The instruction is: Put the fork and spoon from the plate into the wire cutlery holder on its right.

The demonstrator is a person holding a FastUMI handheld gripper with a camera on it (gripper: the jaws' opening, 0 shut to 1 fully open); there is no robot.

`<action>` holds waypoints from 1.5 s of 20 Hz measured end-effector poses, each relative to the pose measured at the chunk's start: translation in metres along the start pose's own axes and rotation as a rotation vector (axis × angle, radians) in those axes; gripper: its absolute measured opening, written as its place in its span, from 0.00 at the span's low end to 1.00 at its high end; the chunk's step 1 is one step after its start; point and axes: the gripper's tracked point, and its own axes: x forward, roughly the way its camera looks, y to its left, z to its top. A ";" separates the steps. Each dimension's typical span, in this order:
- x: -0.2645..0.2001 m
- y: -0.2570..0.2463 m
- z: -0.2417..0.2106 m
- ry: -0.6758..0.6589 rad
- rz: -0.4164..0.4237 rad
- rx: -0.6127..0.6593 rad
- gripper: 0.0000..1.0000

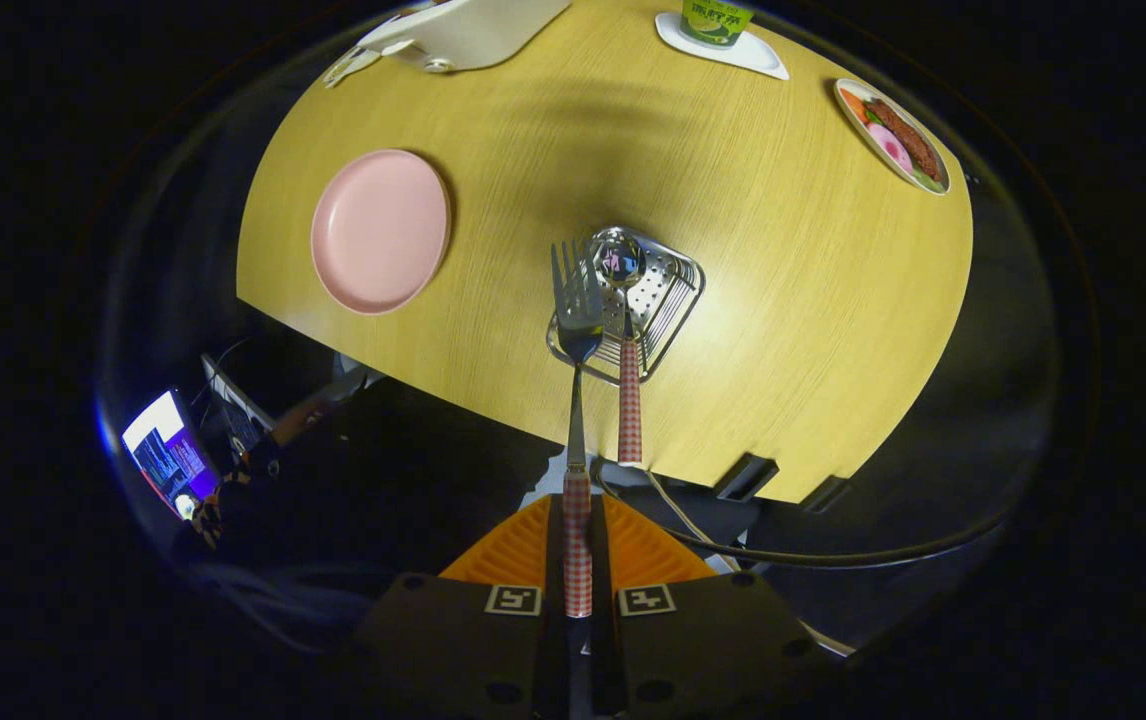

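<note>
Hand-held gripper (578,560) is clamping checkered-handled steel fork (576,330) above square wire cutlery holder (668,295), spoon (625,330) leaning inside, round pink plate (380,230) left.

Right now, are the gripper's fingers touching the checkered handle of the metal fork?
Touching. The gripper view shows the gripper shut on the checkered handle of the metal fork, a finger pressed against each side with no gap, tines over the wire cutlery holder.

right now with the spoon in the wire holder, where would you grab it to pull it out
Take the spoon by its checked handle, from above: it sticks out of the wire holder toward the gripper, bowl inside. The gripper is shut on the fork.
</note>
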 end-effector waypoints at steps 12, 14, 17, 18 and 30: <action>0.025 -0.026 0.024 0.274 0.008 0.115 0.13; 0.024 -0.023 0.031 0.290 0.027 0.118 0.13; 0.028 -0.024 0.036 0.322 0.032 0.114 0.13; 0.029 -0.024 0.039 0.328 0.030 0.113 0.13; 0.038 -0.026 0.062 0.324 0.049 0.112 0.16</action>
